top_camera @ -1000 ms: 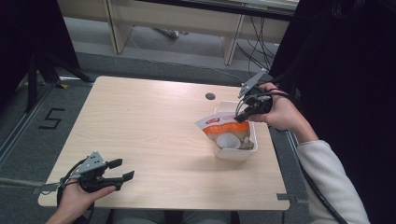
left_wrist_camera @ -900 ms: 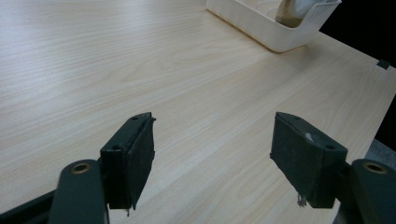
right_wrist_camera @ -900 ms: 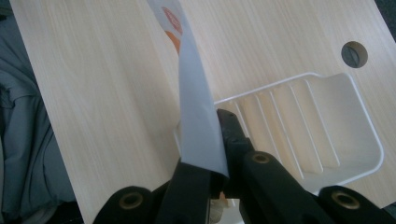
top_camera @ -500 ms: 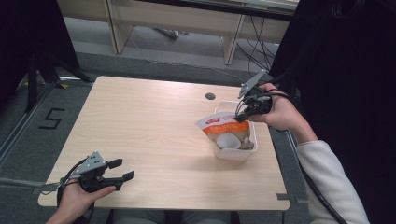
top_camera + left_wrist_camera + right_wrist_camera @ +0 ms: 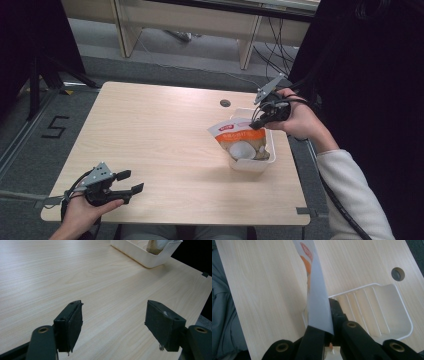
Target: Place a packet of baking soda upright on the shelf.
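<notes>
A white and orange snack pouch [image 5: 239, 136] stands tilted in a white plastic tray [image 5: 271, 159] at the right of the wooden table. My right gripper [image 5: 256, 122] is shut on the pouch's top edge, held from the right by a hand. In the right gripper view the pouch's pale edge [image 5: 318, 300] runs up from between the closed jaws, over the tray [image 5: 387, 305]. My left gripper [image 5: 129, 182] rests low at the table's front left corner, open, with bare wood between its pads [image 5: 72, 322]. The tray's corner [image 5: 147, 258] lies far ahead of it.
A round cable hole [image 5: 225, 103] sits in the tabletop behind the tray. The table's right edge [image 5: 295, 175] runs close by the tray. Beyond the table are a dark floor with a taped "5" [image 5: 56, 127] and desk legs.
</notes>
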